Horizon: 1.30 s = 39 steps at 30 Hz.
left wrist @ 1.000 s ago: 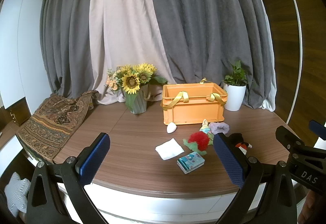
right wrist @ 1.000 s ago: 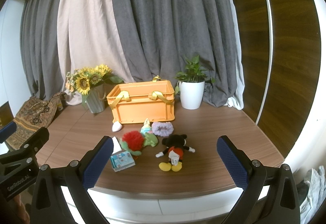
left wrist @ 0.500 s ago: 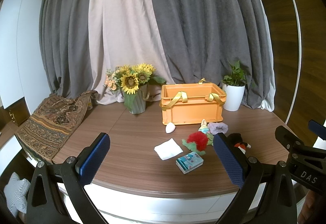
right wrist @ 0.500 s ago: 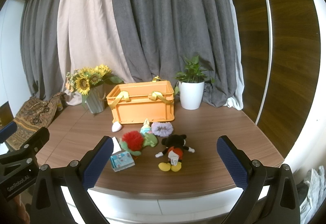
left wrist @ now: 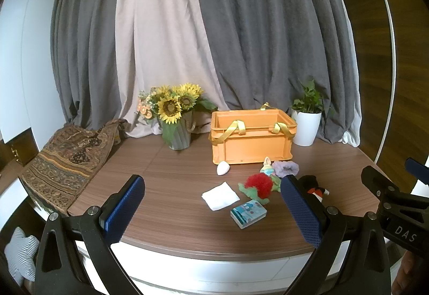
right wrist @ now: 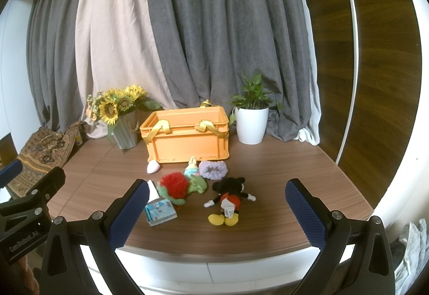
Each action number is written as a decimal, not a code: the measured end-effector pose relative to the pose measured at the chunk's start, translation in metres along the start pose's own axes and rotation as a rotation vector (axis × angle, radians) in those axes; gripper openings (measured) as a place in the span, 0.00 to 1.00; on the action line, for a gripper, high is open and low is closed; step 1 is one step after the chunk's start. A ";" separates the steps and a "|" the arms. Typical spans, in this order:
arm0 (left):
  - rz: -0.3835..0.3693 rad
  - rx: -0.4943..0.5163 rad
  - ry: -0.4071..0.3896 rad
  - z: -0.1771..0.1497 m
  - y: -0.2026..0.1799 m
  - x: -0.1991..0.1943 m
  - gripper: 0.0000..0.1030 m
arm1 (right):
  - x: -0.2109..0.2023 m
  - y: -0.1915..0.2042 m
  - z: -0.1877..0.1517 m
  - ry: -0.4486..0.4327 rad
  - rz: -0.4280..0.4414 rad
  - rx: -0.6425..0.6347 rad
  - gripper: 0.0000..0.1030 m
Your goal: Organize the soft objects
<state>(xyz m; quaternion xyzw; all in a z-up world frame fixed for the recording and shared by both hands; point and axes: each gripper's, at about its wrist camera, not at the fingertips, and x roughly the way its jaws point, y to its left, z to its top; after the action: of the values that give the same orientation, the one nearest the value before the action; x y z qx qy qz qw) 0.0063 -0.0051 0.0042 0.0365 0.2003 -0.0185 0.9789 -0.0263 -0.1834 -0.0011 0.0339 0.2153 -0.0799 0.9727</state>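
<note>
Along the table's left edge a patterned cloth [left wrist: 61, 158] drapes over the side, then a vase of sunflowers [left wrist: 174, 112], then the orange crate [right wrist: 187, 134] with its yellow straps, which I take to be where the soft things belong; it looks empty as far as I can see in. My left gripper [left wrist: 211, 210] hangs at the near edge, jaws spread wide, holding nothing. Before the crate lie a small white lump [right wrist: 153, 167], a folded white cloth [left wrist: 220, 195], a tissue pack [right wrist: 160, 212], a red pom-pom toy with green limbs [right wrist: 175, 186], a little pastel doll [right wrist: 191, 167], a purple scrunchie [right wrist: 213, 169] and a black mouse plush [right wrist: 228, 197]. My right gripper [right wrist: 217, 216] is equally wide and empty, lined up roughly on the plush. My worry: the pom-pom toy, doll and scrunchie sit touching or nearly so, and a wide closing stroke could snag two at once or shove one away. A white potted plant [right wrist: 252, 123] stands just right of the crate, easy to clip when reaching over.
</note>
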 end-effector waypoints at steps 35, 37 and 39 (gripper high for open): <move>-0.205 0.074 0.298 -0.039 -0.033 0.147 1.00 | 0.116 -0.017 -0.027 0.237 -0.076 0.067 0.99; -0.219 0.095 0.318 -0.043 -0.034 0.161 1.00 | 0.128 -0.016 -0.030 0.258 -0.081 0.074 0.99; -0.246 0.126 0.350 -0.048 -0.038 0.177 1.00 | 0.143 -0.014 -0.034 0.286 -0.087 0.082 0.97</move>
<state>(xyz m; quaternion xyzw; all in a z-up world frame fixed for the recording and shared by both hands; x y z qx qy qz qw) 0.1486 -0.0427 -0.1119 0.0758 0.3686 -0.1435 0.9153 0.0852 -0.2135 -0.0928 0.0750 0.3495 -0.1252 0.9255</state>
